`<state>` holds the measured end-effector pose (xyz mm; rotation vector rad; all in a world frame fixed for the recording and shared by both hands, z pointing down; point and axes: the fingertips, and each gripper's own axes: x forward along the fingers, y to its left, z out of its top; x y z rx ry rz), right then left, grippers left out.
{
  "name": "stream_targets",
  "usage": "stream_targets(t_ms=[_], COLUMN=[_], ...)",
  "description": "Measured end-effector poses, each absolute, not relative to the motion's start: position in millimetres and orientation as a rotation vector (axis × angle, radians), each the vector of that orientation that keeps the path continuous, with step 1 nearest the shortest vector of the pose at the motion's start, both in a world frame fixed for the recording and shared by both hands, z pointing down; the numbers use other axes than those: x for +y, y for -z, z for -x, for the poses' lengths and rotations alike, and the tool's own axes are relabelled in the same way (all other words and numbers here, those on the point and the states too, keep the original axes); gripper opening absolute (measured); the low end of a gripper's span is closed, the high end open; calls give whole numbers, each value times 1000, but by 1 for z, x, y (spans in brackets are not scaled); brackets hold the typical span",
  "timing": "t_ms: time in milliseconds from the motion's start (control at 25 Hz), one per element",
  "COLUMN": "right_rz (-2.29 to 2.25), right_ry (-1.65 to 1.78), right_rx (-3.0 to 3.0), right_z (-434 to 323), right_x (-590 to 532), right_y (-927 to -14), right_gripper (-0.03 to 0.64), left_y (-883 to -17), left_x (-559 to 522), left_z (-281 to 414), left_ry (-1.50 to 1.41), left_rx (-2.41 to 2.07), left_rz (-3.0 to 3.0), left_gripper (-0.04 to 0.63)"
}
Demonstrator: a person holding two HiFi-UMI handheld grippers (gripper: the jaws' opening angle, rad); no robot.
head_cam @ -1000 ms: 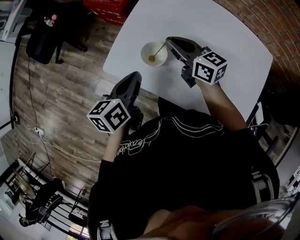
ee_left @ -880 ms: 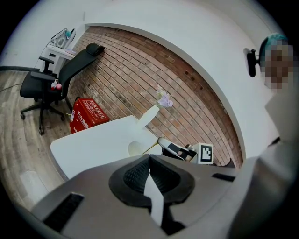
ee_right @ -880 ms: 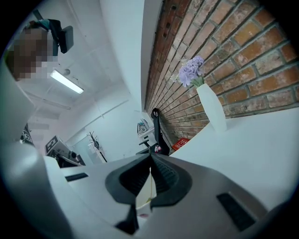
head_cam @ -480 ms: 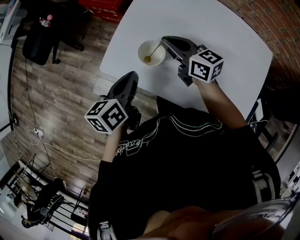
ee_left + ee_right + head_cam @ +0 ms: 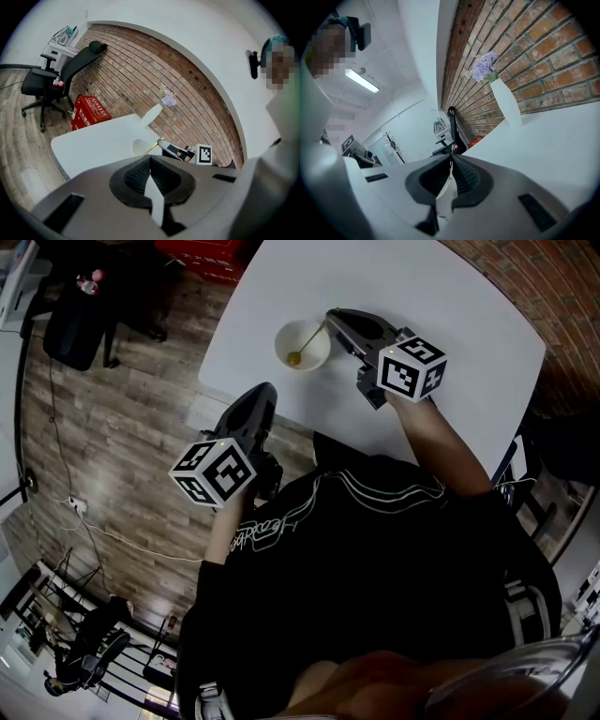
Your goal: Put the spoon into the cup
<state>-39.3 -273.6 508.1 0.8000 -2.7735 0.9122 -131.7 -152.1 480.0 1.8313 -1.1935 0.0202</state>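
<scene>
**Head view.** The right gripper point(image 5: 332, 318), its jaws closed narrow on the handle end of the spoon point(image 5: 311, 339), stands just beside the cup point(image 5: 302, 345), up and to the right of it in the picture. The spoon's long axis slants from the jaw tips down and leftward across the rim. Its yellowish bowl lies inside the cup, though whether it rests on the bottom cannot be told. The left gripper point(image 5: 265, 392) hangs by the near edge of the table point(image 5: 441, 306), well apart from the cup, so the right hand is plainly the nearer.

**Left gripper view.** The left gripper point(image 5: 150, 158) has its jaws together, with nothing between them. Beyond them stands the cup point(image 5: 138, 147). The spoon point(image 5: 151, 148) rises out of it as a thin yellow line to the right gripper point(image 5: 161, 140) on the cup's right. A vase point(image 5: 151, 114) stands behind the cup, against the brick wall point(image 5: 197, 89).

**Right gripper view.** The right gripper point(image 5: 451, 161) shows a thin pale strip pinched in the seam of its jaws, probably the spoon point(image 5: 446, 180) handle. The cup does not show here.

**Coming move.** It appears to turn on the slant: once released, the handle should settle against the rim on the gripper's side.
</scene>
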Motion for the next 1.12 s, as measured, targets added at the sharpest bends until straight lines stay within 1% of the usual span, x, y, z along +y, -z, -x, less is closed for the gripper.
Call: stream_targets(t_ms=[440, 480, 520, 560, 800, 1120], right_rz=[-849, -859, -868, -879, -920, -902], right_ry=[-916, -915, -921, -932, -966, -869], right_rx=[-2773, -2776, -2779, -2780, -2807, -2972], right_z=[36, 35, 34, 32, 26, 1], right_x=[-278, -278, -278, -278, -278, -233], right_y=[-507, -506, -505, -504, -490, -427], right_gripper=[3, 18, 61, 88, 117, 117], left_y=[-484, -485, -486, -486, -478, -453], left_x=[-151, -150, -149, -149, -148, -116], left_z=[133, 133, 133, 133, 136, 123], left_ry=[-18, -16, -13, -9, 9, 40], left_rx=[-1192, -1192, -1192, -1192, -1202, -1214], left_rz=[-1825, -1822, -1821, -1820, -1829, -1869], left_gripper=[3, 3, 3, 3, 3, 3])
